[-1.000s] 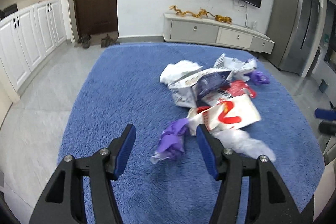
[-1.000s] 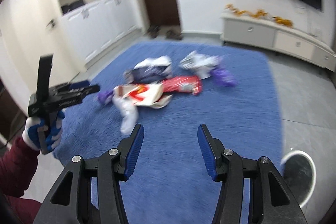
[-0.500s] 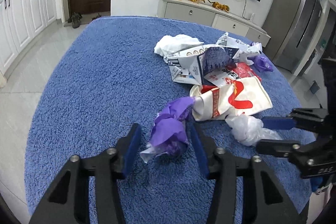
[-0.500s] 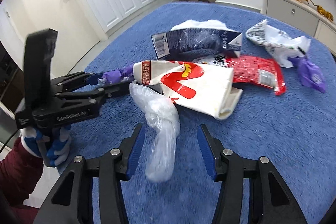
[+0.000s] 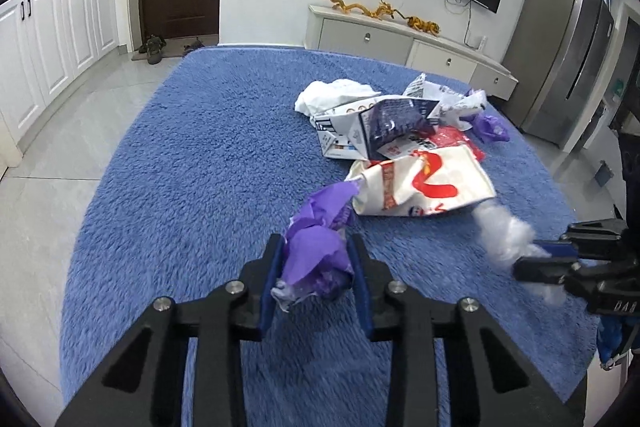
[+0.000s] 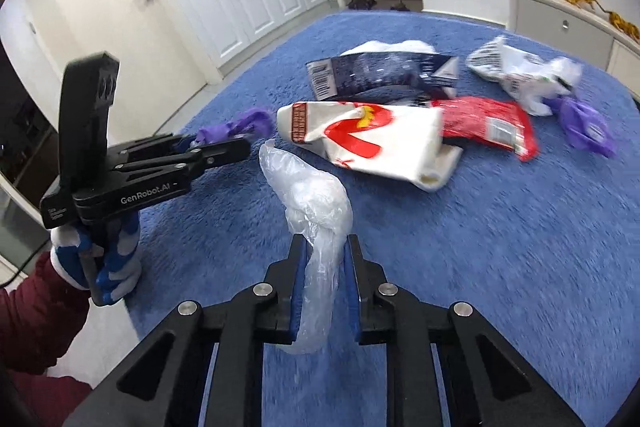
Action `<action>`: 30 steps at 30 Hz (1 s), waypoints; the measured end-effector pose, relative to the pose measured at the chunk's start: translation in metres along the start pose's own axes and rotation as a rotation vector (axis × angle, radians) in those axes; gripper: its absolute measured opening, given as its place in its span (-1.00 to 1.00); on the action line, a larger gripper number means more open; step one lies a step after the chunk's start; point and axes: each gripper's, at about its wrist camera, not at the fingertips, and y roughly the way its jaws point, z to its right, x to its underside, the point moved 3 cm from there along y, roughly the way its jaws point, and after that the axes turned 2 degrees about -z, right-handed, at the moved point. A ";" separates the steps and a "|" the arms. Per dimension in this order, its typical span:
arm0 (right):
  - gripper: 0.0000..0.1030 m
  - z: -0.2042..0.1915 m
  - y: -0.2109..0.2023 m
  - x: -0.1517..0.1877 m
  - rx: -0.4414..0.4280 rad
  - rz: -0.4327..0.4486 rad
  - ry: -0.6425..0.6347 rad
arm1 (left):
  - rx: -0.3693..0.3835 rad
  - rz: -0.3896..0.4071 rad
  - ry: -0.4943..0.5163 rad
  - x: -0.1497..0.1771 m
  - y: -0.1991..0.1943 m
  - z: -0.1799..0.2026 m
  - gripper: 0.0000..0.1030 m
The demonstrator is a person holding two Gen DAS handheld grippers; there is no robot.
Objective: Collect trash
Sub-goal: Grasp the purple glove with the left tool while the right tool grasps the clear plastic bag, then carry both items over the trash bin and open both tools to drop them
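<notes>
My left gripper is shut on a crumpled purple wrapper, held just above the blue rug. My right gripper is shut on a clear plastic bag, also lifted off the rug. The bag shows in the left wrist view at the right gripper's tips. The left gripper shows in the right wrist view holding the purple wrapper. Behind lie a white-and-red bag, a dark blue carton, a red packet, a second purple wrapper and white crumpled wrappers.
The rug lies on a tiled floor. White cabinets line the left wall. A TV console stands behind the rug, a grey fridge to its right. Shoes lie by the dark door.
Both grippers have closed: the left on the purple wrapper, the right on the clear plastic bag. Both pieces have come up off the rug.
</notes>
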 end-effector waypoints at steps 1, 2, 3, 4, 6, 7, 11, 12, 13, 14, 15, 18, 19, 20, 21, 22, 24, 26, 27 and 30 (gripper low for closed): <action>-0.66 0.004 -0.010 0.005 -0.001 0.017 0.014 | 0.000 0.006 0.000 0.001 -0.005 0.001 -0.41; -0.66 0.007 -0.019 0.009 0.000 0.032 0.026 | 0.002 0.014 0.001 0.000 -0.011 0.004 -0.41; -0.66 0.011 -0.029 0.014 0.005 0.050 0.039 | 0.004 0.022 0.003 -0.002 -0.016 0.007 -0.41; -0.66 0.015 -0.036 0.018 0.012 0.064 0.049 | 0.007 0.029 0.007 -0.003 -0.021 0.011 -0.41; -0.66 0.029 -0.057 0.029 0.032 0.098 0.078 | 0.016 0.043 0.027 -0.006 -0.029 0.023 -0.41; -0.66 0.036 -0.067 0.035 0.042 0.117 0.097 | 0.021 0.048 0.038 -0.008 -0.032 0.030 -0.41; -0.66 0.067 -0.114 0.064 0.108 0.190 0.181 | 0.065 0.046 0.093 -0.015 -0.035 0.067 -0.41; -0.66 0.076 -0.123 0.071 0.128 0.203 0.200 | 0.083 0.040 0.110 -0.017 -0.033 0.080 -0.41; -0.66 0.084 -0.132 0.079 0.148 0.215 0.222 | 0.099 0.033 0.124 -0.018 -0.032 0.091 -0.41; -0.66 0.095 -0.141 0.088 0.168 0.228 0.248 | 0.115 0.024 0.142 -0.019 -0.029 0.104 -0.41; -0.66 0.107 -0.149 0.093 0.186 0.242 0.273 | 0.135 0.014 0.166 -0.020 -0.026 0.121 -0.41; -0.66 0.140 -0.177 0.124 0.253 0.278 0.356 | 0.191 -0.017 0.243 -0.023 -0.017 0.172 -0.41; -0.66 0.152 -0.184 0.134 0.278 0.285 0.384 | 0.208 -0.028 0.269 -0.023 -0.013 0.188 -0.41; -0.66 0.161 -0.192 0.146 0.299 0.292 0.411 | 0.233 -0.043 0.309 -0.024 -0.008 0.213 -0.41; -0.66 0.171 -0.199 0.155 0.314 0.299 0.437 | 0.248 -0.052 0.336 -0.024 -0.004 0.229 -0.41; -0.66 0.185 -0.208 0.170 0.338 0.307 0.477 | 0.266 -0.062 0.378 -0.023 0.001 0.253 -0.41; -0.66 0.206 -0.218 0.191 0.372 0.317 0.531 | 0.292 -0.077 0.440 -0.022 0.010 0.290 -0.41; -0.66 0.228 -0.228 0.216 0.401 0.330 0.595 | 0.320 -0.095 0.499 -0.020 0.020 0.328 -0.41; -0.66 0.237 -0.232 0.226 0.410 0.337 0.621 | 0.333 -0.106 0.530 -0.018 0.026 0.349 -0.41; -0.66 0.265 -0.241 0.258 0.440 0.349 0.708 | 0.359 -0.137 0.596 -0.012 0.045 0.401 -0.41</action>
